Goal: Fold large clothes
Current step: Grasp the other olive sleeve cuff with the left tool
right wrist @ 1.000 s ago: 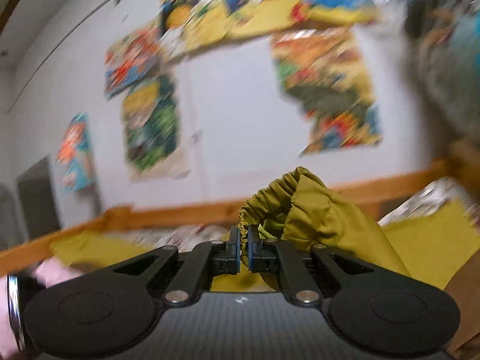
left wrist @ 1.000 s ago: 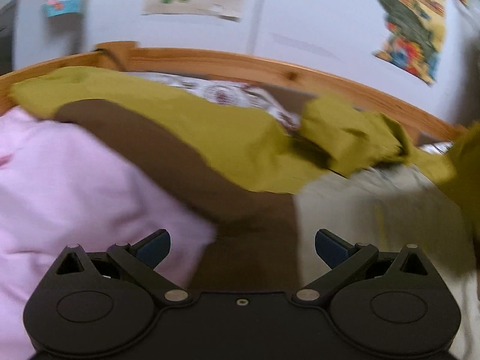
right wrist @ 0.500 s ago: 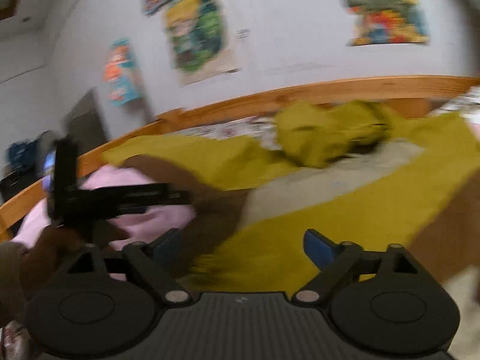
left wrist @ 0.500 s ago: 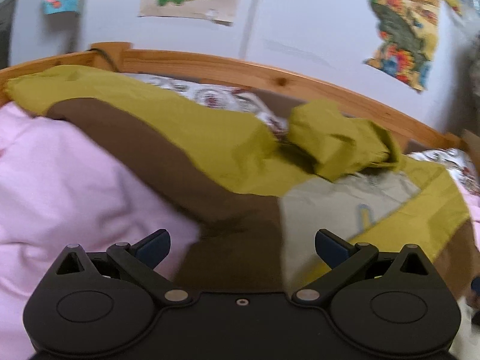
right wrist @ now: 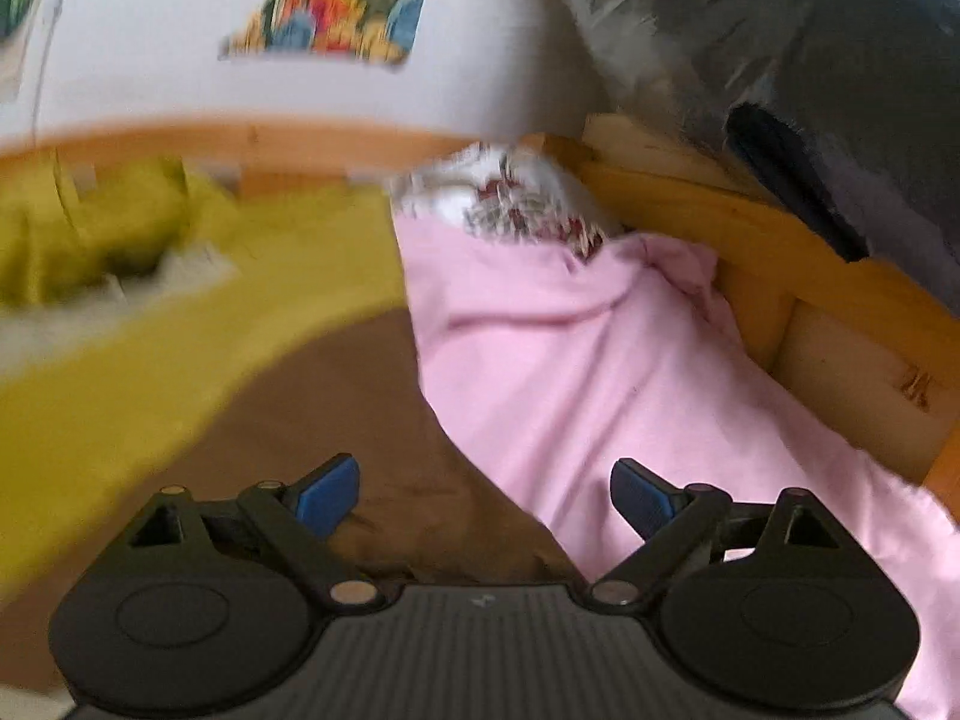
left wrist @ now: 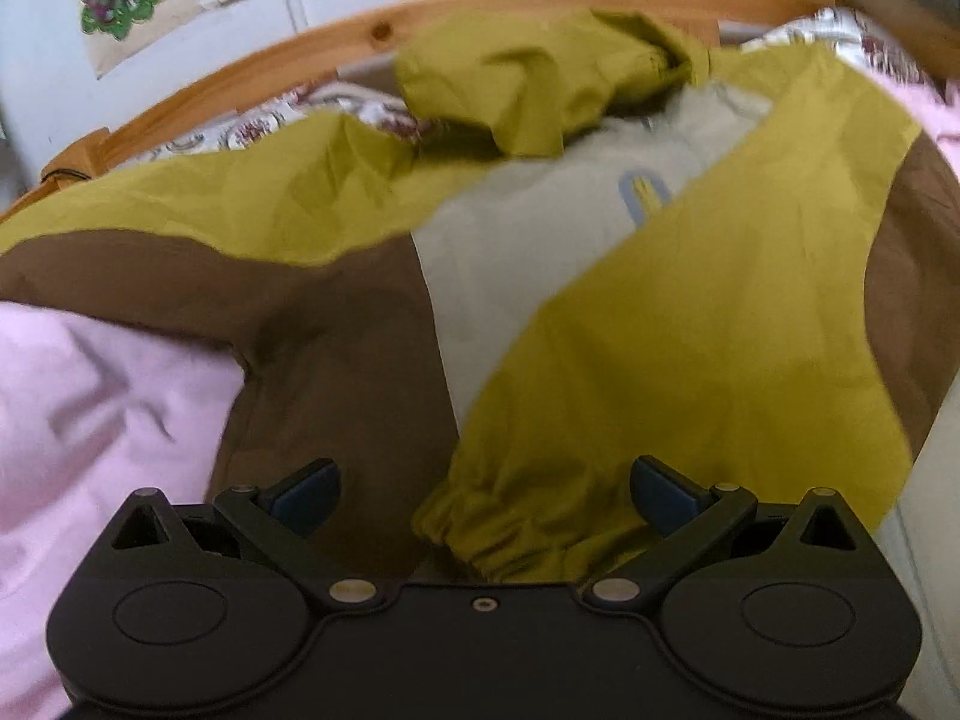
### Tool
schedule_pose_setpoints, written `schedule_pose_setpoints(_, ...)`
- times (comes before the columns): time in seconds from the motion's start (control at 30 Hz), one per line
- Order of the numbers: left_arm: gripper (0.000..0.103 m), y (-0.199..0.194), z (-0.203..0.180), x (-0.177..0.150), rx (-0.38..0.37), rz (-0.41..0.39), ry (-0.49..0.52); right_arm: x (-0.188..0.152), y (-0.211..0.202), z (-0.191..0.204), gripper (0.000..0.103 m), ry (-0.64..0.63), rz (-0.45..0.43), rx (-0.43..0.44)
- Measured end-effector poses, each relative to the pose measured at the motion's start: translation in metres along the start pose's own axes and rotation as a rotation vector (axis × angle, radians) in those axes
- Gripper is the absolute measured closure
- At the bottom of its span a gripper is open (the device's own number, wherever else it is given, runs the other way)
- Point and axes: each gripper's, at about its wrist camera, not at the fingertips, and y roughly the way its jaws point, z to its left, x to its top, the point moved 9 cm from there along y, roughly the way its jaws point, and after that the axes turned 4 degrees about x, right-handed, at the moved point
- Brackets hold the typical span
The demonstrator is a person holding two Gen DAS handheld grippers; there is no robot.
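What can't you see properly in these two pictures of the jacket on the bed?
- Left wrist view: the jacket's near hem and part of the sleeve cuff are hidden behind the left tongs' black body.
- Left wrist view: the small label on the lining is too small to read.
- Right wrist view: the jacket and the wall poster are smeared by motion blur.
- Right wrist view: the dark thing at the top right is blurred and cut off by the edge.

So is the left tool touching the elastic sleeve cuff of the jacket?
Cannot tell. In the left wrist view the sleeve cuff lies between the open left tool's fingers, with a gap to each pad, but whether it rests against the body below is hidden.
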Motion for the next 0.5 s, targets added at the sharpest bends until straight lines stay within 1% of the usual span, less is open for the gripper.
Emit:
schedule_pose_setpoints(0.03,0.001,0.001,0.001,-0.003,-0.002,0.002,-0.006,-0.007,0.005,-0.001,0.009,-0.017,0.010,-0.011)
schedule_pose_setpoints(0.07,0.001,0.002,0.001,-0.005,-0.002,0.009,-0.014,-0.013,0.010,-0.002,0.006,-0.021,0.016,-0.020)
schedule_pose_setpoints(0.13,0.001,0.002,0.004,-0.006,-0.009,0.021,-0.038,-0.021,0.017,-0.004,0.003,0.011,0.024,-0.025)
schedule_pose_setpoints(0.2,0.001,-0.002,0.007,-0.004,-0.021,0.023,-0.070,-0.023,0.015,-0.005,0.003,0.011,0.017,-0.028)
schedule_pose_setpoints(0.27,0.001,-0.010,0.014,-0.002,-0.031,0.009,-0.105,-0.022,0.011,-0.004,0.003,0.011,0.002,-0.017)
schedule_pose_setpoints(0.33,0.001,-0.020,0.029,0.004,-0.009,-0.024,-0.139,-0.018,0.002,-0.004,0.003,0.028,-0.012,0.017)
schedule_pose_setpoints(0.37,0.001,-0.024,0.038,0.006,0.005,-0.035,-0.151,-0.015,-0.006,-0.004,0.001,0.040,-0.016,0.044)
schedule_pose_setpoints(0.4,0.001,-0.027,0.048,0.009,0.014,-0.047,-0.161,-0.015,-0.016,-0.002,0.000,0.058,-0.020,0.073)
schedule_pose_setpoints(0.5,0.000,-0.028,0.081,0.022,0.062,-0.066,-0.184,-0.016,-0.046,0.006,0.000,0.160,-0.023,0.155)
